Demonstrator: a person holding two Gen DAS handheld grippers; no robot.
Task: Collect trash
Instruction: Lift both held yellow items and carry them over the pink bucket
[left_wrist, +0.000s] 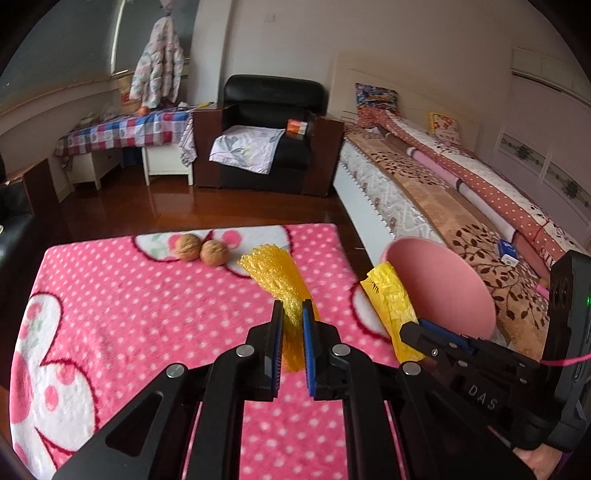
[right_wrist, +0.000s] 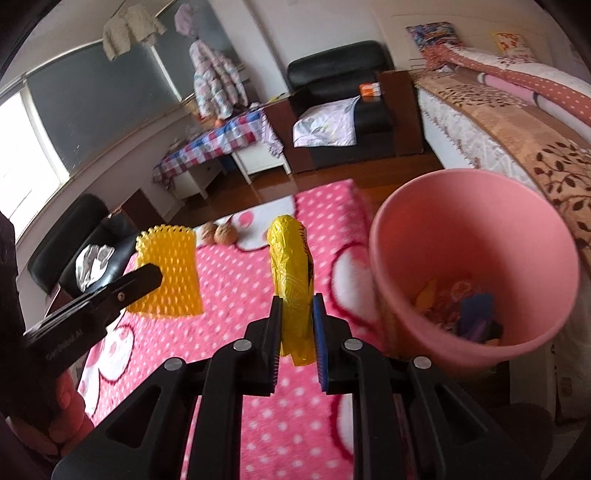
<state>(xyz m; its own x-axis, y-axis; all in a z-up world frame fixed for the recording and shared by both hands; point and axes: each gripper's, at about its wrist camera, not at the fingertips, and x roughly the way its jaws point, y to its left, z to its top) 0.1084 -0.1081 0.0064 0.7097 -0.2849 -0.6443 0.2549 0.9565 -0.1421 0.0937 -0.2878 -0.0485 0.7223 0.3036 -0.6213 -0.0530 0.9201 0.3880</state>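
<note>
2 walnuts on blanket, bin at its right edge, bed beyond

A bedroom with pale walls and a glossy dark wood floor. At the far wall stands a black leather armchair — left of it, a table under a checked cloth. A long bed runs along the right. Daylight enters through a window on the left.
</note>
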